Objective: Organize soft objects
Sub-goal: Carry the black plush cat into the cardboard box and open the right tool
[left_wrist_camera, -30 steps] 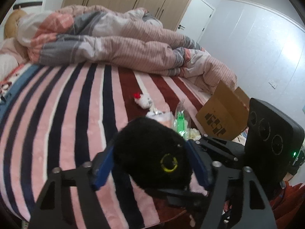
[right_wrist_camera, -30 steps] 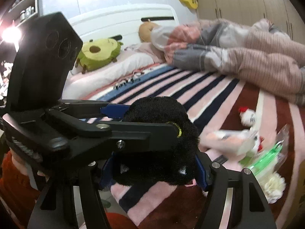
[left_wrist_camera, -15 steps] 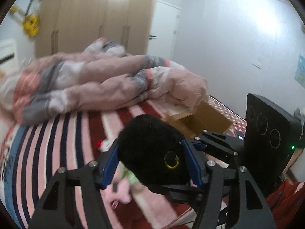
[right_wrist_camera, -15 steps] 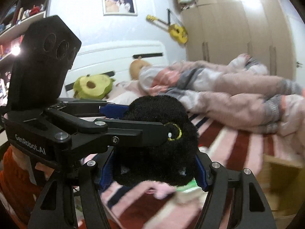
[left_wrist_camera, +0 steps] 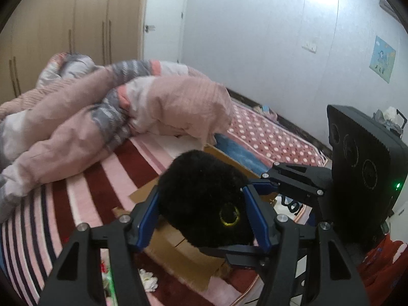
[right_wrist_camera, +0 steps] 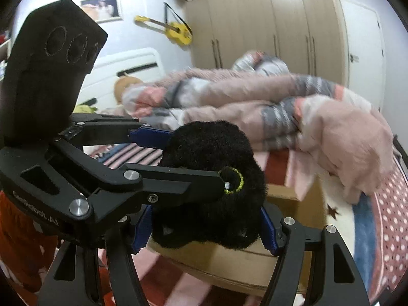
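Note:
A black plush toy (left_wrist_camera: 201, 199) with a yellow ring eye is clamped by both grippers at once. My left gripper (left_wrist_camera: 204, 216) is shut on it from one side, and my right gripper (right_wrist_camera: 206, 227) is shut on it from the other; the toy (right_wrist_camera: 211, 178) fills the middle of the right wrist view. It hangs in the air over an open cardboard box (left_wrist_camera: 178, 244) at the bed's edge; the box (right_wrist_camera: 229, 262) lies directly under the toy in the right wrist view. The right gripper's body (left_wrist_camera: 362, 168) shows at the right, the left gripper's body (right_wrist_camera: 51, 63) at the left.
A pink and grey duvet (left_wrist_camera: 114, 112) is heaped across the striped bed cover (left_wrist_camera: 63, 204). A small white plush (left_wrist_camera: 148, 279) lies on the cover near the box. A dotted red rug (left_wrist_camera: 267, 137) lies beside the bed. Wardrobes (right_wrist_camera: 267, 25) stand behind.
Both grippers have swung right with the black toy, from over the striped cover and small toys to above the cardboard box. The grip on the toy is unchanged.

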Tool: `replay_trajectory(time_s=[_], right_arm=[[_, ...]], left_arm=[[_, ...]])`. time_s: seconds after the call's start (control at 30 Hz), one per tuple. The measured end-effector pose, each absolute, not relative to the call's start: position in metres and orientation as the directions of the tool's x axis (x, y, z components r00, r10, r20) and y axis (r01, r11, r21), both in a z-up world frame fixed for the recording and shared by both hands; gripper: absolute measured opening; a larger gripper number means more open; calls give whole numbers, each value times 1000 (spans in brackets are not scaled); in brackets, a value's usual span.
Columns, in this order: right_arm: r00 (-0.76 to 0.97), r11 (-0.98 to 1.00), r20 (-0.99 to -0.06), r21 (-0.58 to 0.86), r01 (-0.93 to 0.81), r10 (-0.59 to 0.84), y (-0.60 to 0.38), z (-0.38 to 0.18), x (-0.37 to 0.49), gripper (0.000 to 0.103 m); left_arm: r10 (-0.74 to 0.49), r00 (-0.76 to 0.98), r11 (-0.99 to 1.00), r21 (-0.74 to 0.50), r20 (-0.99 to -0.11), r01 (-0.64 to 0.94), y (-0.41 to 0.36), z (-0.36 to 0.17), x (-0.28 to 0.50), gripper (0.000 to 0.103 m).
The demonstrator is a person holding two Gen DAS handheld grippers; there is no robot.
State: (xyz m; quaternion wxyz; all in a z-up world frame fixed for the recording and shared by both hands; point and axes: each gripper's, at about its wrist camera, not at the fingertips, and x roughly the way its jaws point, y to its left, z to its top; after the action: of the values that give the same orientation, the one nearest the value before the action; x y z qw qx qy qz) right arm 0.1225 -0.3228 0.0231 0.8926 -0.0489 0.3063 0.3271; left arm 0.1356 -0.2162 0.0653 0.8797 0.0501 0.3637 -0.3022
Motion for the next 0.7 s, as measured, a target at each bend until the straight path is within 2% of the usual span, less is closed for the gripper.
replay_trajectory(time_s=[0.23,0.33,0.5,0.57,0.7], right_arm=[[537,808,-678,145,-571,501,-341,0,152,67],[535,819,-699,129,-558,475,-338,-5,155,71],[553,842,-724,72,-534,413,-331,-10,155,79],[557,842,-726,56,-537,403,-328,-8,152,83],[565,838,-719,43,-544,404,-322,-2,145,83]], left_arm=[[-484,470,801,-159,-738,577,-237,37,166,61],[-477,452,803,-165,-754,573,-237,31,171,63],[-438,456,819,-135,-775,558,-233,27,172,77],[-443,453,819,-145,-774,555,-227,27,170,78],[-456,457,821,-163,-763,547,-214,31,164,78]])
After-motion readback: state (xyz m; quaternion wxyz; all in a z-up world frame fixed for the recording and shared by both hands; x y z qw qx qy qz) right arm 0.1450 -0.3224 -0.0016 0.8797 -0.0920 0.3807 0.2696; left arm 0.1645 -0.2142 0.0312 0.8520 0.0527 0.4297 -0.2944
